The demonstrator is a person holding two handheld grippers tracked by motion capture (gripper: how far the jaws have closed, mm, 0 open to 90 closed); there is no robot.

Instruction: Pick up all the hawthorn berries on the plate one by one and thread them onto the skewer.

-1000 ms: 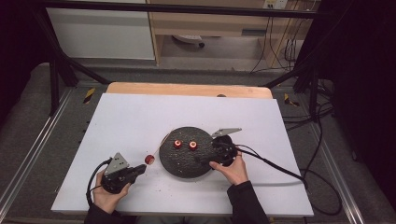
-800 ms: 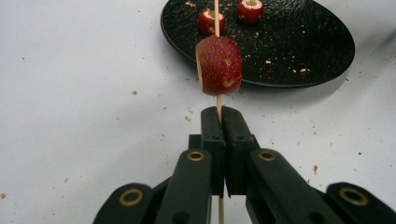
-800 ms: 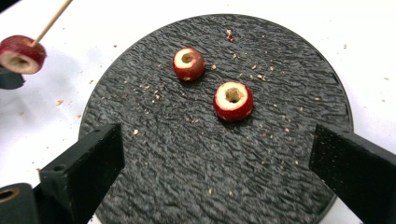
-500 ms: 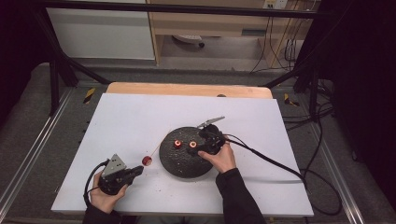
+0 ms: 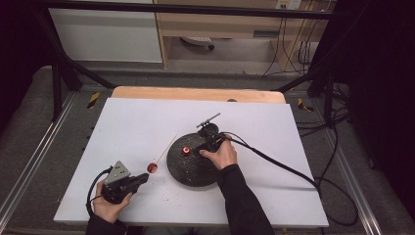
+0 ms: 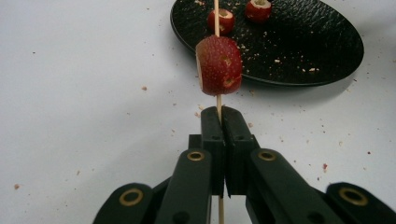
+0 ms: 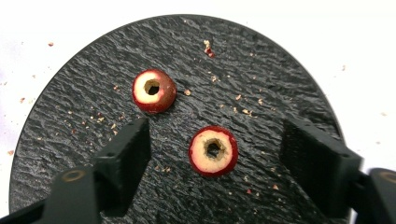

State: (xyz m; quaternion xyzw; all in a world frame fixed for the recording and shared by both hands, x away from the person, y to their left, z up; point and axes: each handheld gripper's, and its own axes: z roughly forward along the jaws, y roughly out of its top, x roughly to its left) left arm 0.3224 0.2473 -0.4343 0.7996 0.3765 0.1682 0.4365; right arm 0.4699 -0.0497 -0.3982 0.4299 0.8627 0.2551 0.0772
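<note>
We hold the skewer (image 6: 218, 109) clamped in the left tongs (image 6: 223, 122), one cored fruit (image 6: 219, 65) already threaded; the right tongs (image 7: 215, 154), just closing, bracket without contact the next fruit (image 7: 213, 150) on the black plate (image 7: 280, 70).

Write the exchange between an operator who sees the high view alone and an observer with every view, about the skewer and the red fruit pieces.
Operator: Is the left gripper really clamping the skewer?
Observer: Yes. Its jaws are shut on the skewer just below the threaded fruit piece.
Operator: What lies between the jaws of the right gripper?
Observer: A cored fruit piece on the black plate. The jaws have just been closing but do not touch it yet.
</note>
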